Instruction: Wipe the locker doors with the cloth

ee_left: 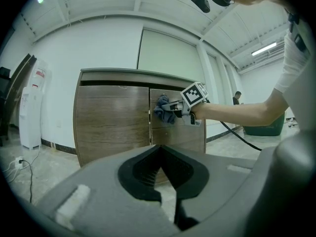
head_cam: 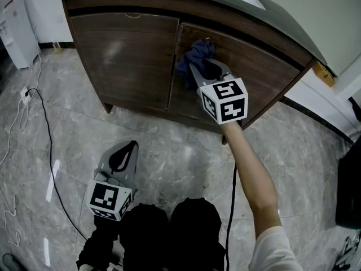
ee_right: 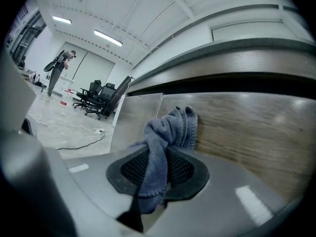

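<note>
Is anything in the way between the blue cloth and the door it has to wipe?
Nothing visible. The cloth, clamped in the right gripper, is right up against the right locker door, apparently touching it.

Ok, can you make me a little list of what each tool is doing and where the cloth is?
right tool: shut on cloth
cloth place: against right door, near its top
left tool: shut, empty, away from both doors
left door: closed, nothing touching it
</note>
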### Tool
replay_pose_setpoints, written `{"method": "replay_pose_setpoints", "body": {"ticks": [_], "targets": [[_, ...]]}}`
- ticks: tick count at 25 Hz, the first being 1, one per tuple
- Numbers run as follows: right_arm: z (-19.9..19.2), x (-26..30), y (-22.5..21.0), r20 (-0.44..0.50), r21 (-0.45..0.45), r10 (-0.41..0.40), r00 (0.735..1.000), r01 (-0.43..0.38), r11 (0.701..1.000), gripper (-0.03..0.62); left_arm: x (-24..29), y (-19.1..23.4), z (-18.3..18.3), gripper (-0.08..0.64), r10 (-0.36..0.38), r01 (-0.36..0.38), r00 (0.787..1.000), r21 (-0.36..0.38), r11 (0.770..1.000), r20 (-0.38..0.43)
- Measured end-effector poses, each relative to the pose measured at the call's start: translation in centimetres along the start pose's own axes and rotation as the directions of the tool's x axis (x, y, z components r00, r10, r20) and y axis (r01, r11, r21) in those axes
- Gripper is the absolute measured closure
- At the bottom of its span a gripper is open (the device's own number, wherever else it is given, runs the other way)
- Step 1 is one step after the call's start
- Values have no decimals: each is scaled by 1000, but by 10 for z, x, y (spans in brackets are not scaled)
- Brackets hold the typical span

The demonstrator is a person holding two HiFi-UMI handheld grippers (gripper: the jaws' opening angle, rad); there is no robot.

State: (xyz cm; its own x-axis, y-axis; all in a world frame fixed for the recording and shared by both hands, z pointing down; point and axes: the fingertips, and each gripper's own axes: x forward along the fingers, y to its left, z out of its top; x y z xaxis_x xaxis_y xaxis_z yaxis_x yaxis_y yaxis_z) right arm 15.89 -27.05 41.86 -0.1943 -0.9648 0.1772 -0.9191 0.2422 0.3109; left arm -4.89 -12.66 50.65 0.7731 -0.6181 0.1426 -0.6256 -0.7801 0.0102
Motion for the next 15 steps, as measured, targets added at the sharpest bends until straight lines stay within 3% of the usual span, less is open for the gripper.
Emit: {"method": "replay_pose_setpoints", "body": {"ticks": [10, 15], "targets": [[69, 1, -9, 118, 8, -19, 993, 18, 1000, 506, -5, 5, 5, 561, 16, -16, 1000, -16, 1000, 12], [72, 4, -8, 148, 26, -32, 988, 29, 999, 506, -5, 6, 2, 561, 14, -14, 1000, -10, 1000, 11]]}}
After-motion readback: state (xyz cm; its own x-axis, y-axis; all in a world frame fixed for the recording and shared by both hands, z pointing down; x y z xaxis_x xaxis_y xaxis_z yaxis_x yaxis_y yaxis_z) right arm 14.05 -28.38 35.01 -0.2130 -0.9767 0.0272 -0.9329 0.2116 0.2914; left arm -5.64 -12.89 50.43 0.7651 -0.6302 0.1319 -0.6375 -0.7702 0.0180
